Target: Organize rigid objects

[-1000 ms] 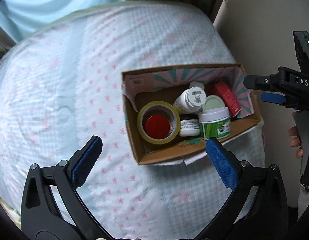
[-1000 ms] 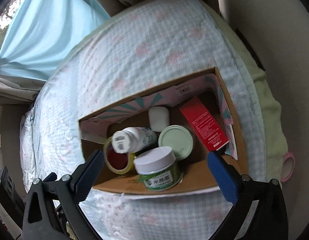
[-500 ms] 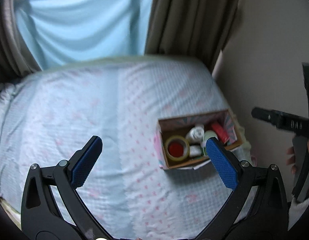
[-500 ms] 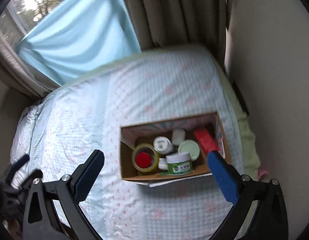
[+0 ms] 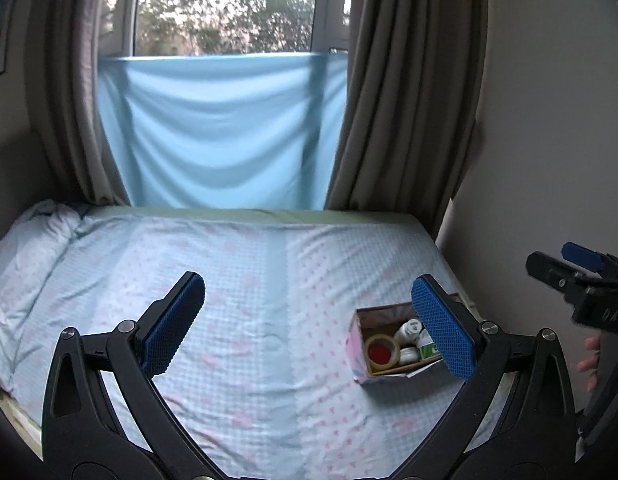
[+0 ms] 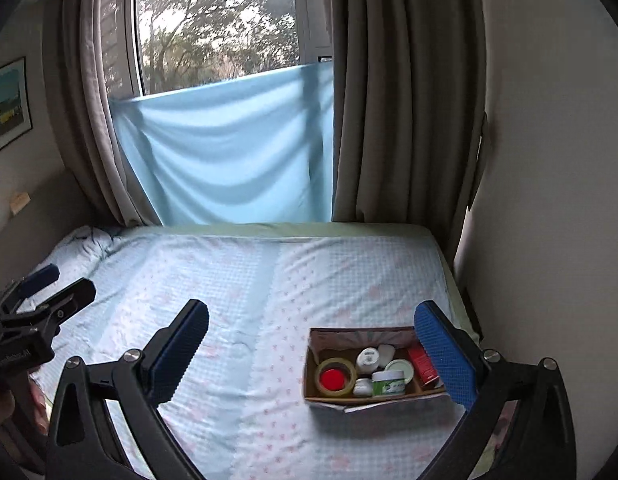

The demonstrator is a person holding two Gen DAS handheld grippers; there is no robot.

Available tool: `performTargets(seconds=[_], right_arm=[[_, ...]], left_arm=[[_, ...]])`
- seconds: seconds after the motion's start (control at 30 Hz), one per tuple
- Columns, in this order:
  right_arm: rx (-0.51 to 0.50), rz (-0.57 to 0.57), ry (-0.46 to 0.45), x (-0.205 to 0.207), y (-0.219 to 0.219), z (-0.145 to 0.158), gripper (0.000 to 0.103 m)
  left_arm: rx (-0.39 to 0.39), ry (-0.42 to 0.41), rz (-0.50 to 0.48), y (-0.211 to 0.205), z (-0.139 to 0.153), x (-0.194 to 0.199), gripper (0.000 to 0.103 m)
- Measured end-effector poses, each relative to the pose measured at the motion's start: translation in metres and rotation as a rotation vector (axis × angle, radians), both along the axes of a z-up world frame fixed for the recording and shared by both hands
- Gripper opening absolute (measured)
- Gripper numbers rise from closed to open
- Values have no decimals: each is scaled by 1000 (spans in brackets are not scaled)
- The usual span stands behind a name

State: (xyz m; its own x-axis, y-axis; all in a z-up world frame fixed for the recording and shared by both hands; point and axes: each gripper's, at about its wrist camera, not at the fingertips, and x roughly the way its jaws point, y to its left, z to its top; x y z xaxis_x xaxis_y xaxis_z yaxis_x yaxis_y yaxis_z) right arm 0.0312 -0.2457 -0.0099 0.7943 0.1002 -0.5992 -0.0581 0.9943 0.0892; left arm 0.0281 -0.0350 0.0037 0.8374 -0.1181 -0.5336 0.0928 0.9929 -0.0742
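Both jaws stand wide apart, holding nothing: the left gripper [image 5: 309, 324] and the right gripper [image 6: 311, 346]. At four o'clock on the bed [image 6: 249, 280] sits the cardboard box [image 6: 329, 394], with tape roll [image 6: 335, 377], jars and bottles inside.

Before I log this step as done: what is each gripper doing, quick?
Left gripper: open, holding nothing, above the bed.
Right gripper: open, holding nothing.
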Motion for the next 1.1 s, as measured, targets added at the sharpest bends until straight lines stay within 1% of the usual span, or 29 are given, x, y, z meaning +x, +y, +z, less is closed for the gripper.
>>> performTargets(seconds=[0.17, 0.43, 0.6, 1.1], right_arm=[[-40, -8, -50, -18, 13, -1, 103], [-59, -31, -105, -29, 20, 9, 103], [-75, -36, -115, -33, 23, 11, 103], [-69, -30, -118, -37, 32, 10, 103]], left_arm=[[24, -36, 21, 9, 0, -23, 103], [23, -89, 17, 10, 8, -33, 103], [20, -96, 19, 10, 8, -37, 103], [14, -85, 34, 14, 3, -43, 103]])
